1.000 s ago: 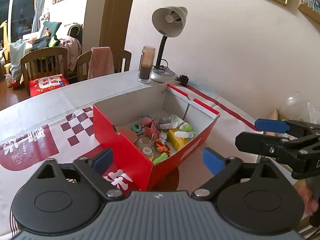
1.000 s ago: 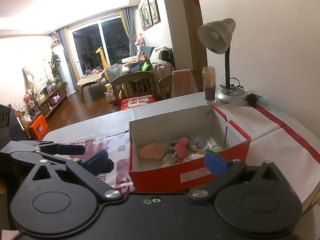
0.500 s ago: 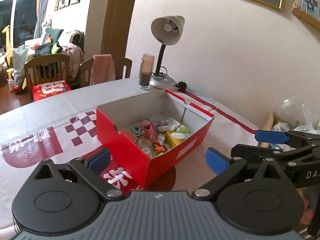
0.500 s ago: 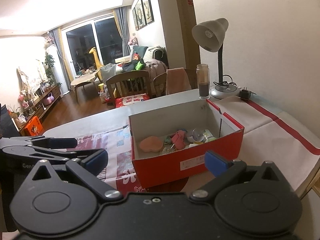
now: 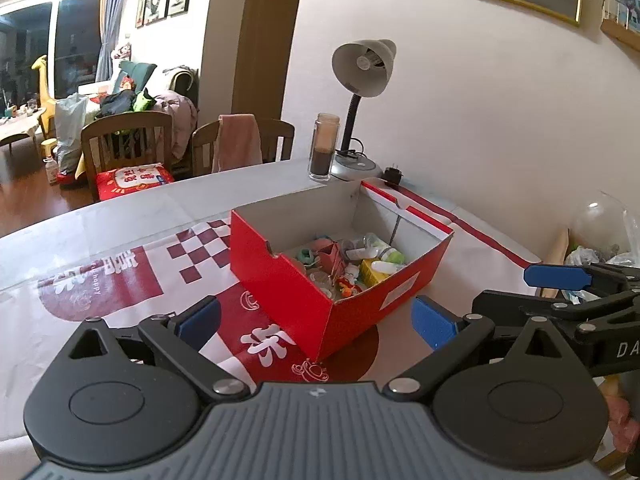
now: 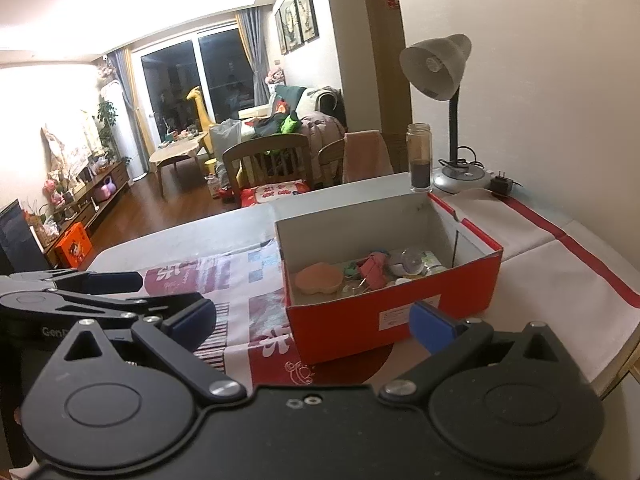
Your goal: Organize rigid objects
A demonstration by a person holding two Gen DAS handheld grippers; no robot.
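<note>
A red cardboard box point(image 5: 280, 280) point(image 6: 400, 312) stands open on the table. It holds several small items: a pink heart-shaped piece point(image 6: 319, 279), a pink clip point(image 6: 374, 268), small bottles point(image 5: 378, 246) and a yellow pack point(image 5: 370, 270). My left gripper point(image 5: 316, 322) is open and empty, held back from the box's near corner. My right gripper point(image 6: 312, 322) is open and empty, held back from the box's long red side. Each gripper shows at the edge of the other's view.
A grey desk lamp point(image 5: 362, 80) point(image 6: 440, 68), a glass jar point(image 5: 323, 152) point(image 6: 419, 158) and a plug adapter point(image 6: 502, 184) stand behind the box by the wall. The table carries a red-and-white cloth point(image 5: 120, 272). Wooden chairs point(image 5: 128, 140) stand at the far edge.
Both grippers have drawn back and up from the box, which now looks smaller and farther. Both stay open and empty.
</note>
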